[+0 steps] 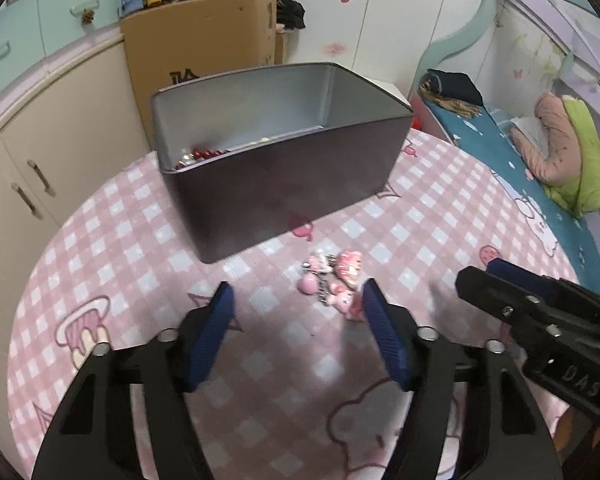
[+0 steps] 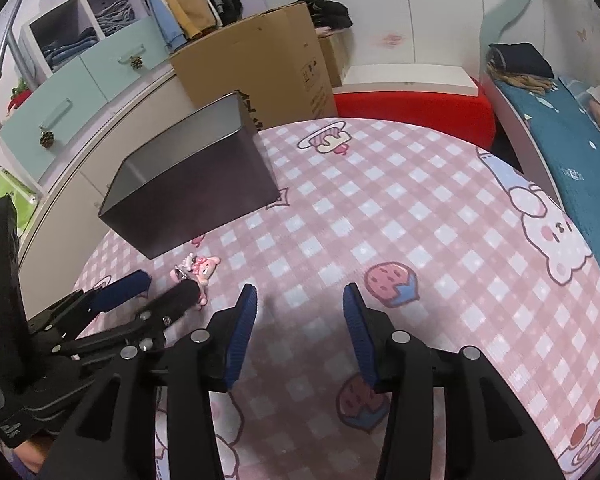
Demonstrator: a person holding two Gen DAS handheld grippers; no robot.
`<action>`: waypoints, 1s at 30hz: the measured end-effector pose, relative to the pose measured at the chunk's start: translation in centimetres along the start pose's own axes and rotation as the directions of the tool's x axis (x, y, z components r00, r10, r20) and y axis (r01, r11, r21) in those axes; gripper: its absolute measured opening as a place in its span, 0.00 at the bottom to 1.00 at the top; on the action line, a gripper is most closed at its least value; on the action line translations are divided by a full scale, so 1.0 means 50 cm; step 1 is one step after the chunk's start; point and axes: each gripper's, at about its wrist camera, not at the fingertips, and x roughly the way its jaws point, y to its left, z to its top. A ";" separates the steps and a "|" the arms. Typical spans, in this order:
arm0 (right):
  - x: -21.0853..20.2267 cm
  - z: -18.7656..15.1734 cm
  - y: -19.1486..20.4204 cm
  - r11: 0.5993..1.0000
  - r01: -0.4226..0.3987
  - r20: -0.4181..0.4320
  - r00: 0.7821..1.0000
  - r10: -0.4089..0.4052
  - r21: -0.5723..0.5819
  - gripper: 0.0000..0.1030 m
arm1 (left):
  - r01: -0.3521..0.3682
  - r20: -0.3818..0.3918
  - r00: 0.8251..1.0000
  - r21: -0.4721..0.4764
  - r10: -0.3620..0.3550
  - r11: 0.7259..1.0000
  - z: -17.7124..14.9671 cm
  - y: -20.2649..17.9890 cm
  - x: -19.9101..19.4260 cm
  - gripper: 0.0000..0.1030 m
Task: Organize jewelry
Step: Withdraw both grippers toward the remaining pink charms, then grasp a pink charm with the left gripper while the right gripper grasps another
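A round table [image 1: 120, 216] covered with a pink checked cloth printed with cartoon cakes and animals carries a dark metal tin [image 1: 284, 184], open at the top, with a silvery inside. In the left wrist view a few small red and silver pieces [image 1: 200, 156] lie on the tin's floor near its left corner. Just in front of the tin, on the cloth, lies a small heap of pink charms [image 1: 332, 284] on short metal chains; they are outside the tin and close to its front wall without touching it. The left gripper [image 1: 298, 300] points down at the cloth with its blue-padded jaws standing apart; the charms sit just ahead of the right pad, and nothing is between the pads. The right gripper [image 2: 300, 300] also tilts down over the cloth, to the right of the charms, its jaws partly open and holding nothing, with only bare cloth between them. In the right wrist view the left gripper [image 2: 162, 286] reaches in from the left, one of its fingers partly covering the charms [image 2: 198, 270]. Beyond the table stand a cardboard box [image 1: 204, 48], cream cupboards [image 1: 52, 148] and a bed with a teal cover [image 1: 512, 156].
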 end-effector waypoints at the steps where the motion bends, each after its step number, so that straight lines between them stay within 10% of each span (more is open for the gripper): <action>1: 0.000 0.001 0.000 1.000 -0.004 0.001 1.000 0.004 0.001 0.43 | 0.000 -0.001 1.000 0.005 0.000 1.000 -0.001 -0.001 0.000 0.57; 13: 0.020 0.004 0.038 0.999 -0.010 -0.017 1.000 0.009 -0.036 0.43 | 0.086 0.001 0.996 0.040 -0.086 0.995 -0.009 0.027 -0.013 0.14; 30: 0.101 0.027 0.185 0.960 0.039 -0.018 0.999 -0.045 -0.278 0.44 | 0.230 -0.044 0.972 -0.029 -0.231 0.973 -0.027 0.129 -0.040 0.06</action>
